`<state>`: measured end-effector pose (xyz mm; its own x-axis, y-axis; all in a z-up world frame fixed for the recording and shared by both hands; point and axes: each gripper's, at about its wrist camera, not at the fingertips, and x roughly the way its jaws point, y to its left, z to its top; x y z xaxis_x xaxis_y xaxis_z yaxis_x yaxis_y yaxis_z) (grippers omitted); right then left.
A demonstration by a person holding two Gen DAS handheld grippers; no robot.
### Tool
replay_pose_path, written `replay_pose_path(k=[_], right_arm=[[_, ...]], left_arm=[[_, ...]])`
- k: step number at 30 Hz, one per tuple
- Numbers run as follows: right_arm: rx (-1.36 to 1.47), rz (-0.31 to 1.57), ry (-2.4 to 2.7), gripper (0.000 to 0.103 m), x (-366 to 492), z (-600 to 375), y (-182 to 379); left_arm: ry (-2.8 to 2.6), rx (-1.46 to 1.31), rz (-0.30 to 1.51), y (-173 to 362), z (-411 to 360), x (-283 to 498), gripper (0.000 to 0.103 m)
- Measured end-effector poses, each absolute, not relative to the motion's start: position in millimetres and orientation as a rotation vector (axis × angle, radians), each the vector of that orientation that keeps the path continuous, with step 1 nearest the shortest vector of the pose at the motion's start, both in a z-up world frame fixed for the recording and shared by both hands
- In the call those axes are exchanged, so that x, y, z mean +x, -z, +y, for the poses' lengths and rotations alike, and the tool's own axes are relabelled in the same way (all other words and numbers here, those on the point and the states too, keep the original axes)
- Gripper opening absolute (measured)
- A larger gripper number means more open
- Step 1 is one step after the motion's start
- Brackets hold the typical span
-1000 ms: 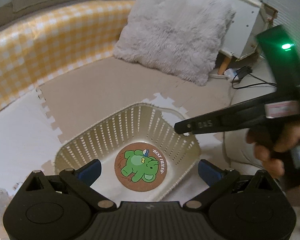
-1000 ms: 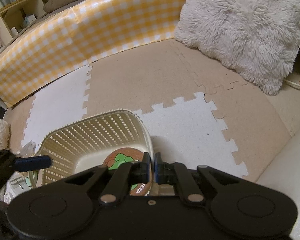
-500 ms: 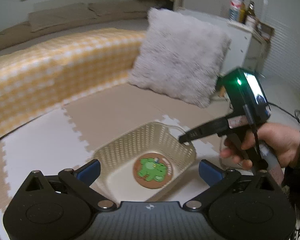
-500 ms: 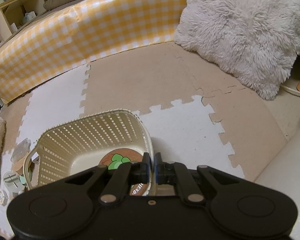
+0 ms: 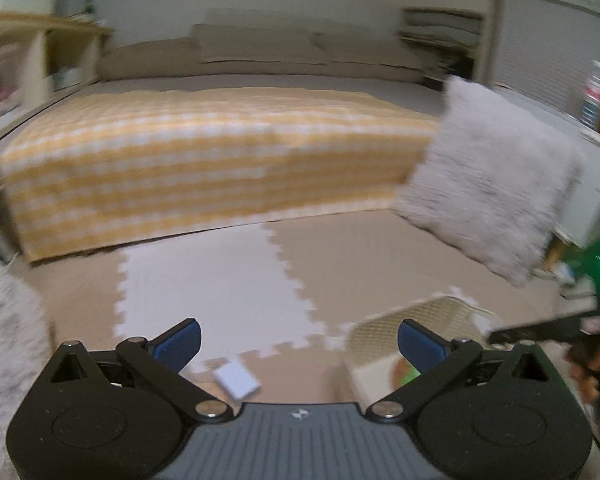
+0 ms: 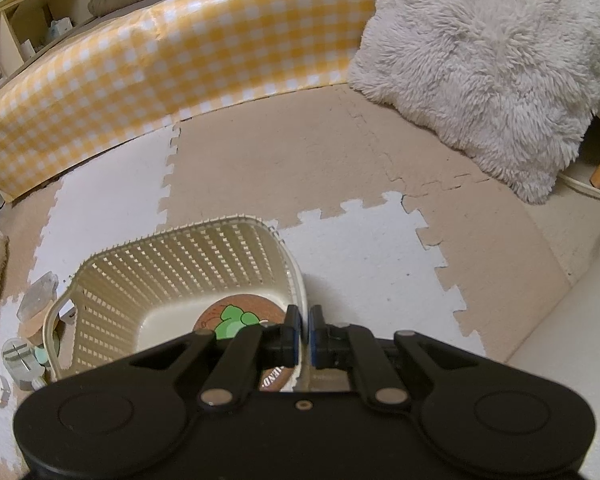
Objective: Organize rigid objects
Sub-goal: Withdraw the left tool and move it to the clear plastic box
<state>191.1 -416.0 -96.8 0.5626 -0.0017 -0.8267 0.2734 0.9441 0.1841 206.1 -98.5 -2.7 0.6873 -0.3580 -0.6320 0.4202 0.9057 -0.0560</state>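
right wrist view: right gripper (image 6: 304,330) pinches the basket (image 6: 180,256) rim; left gripper (image 5: 299,340) gapes, empty.

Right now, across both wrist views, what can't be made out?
- Left wrist view: motion blur smears everything. The white flat item on the mat can't be identified.
- Left wrist view: the basket is half hidden by the left gripper, which is open.
- Right wrist view: the round frog coaster is partly covered by the right gripper, shut on the basket rim.
- Right wrist view: small items left of the basket are too small to identify.
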Motion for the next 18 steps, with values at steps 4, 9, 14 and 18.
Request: replay_pose_path(k=[4,9,14,18], right_arm=[[0.305,0.965,0.167,0.005,191,-415,96],[0.298,0.964,0.168,0.006,190,-415,95],[0.296,0.967,0.169,0.006,190,-414,94],[0.285,0.977,0.172,0.006,190,-413,95]], left_arm=[[0.339,0.043,0.710,13,-72,226,0.103],[0.246,-0.058,0.766,32,-42,254,0.103],[0.164,-0.125,0.866,54,-29,280,0.103],[0.132,-0.192,0.940,71,-23,297,0.103]])
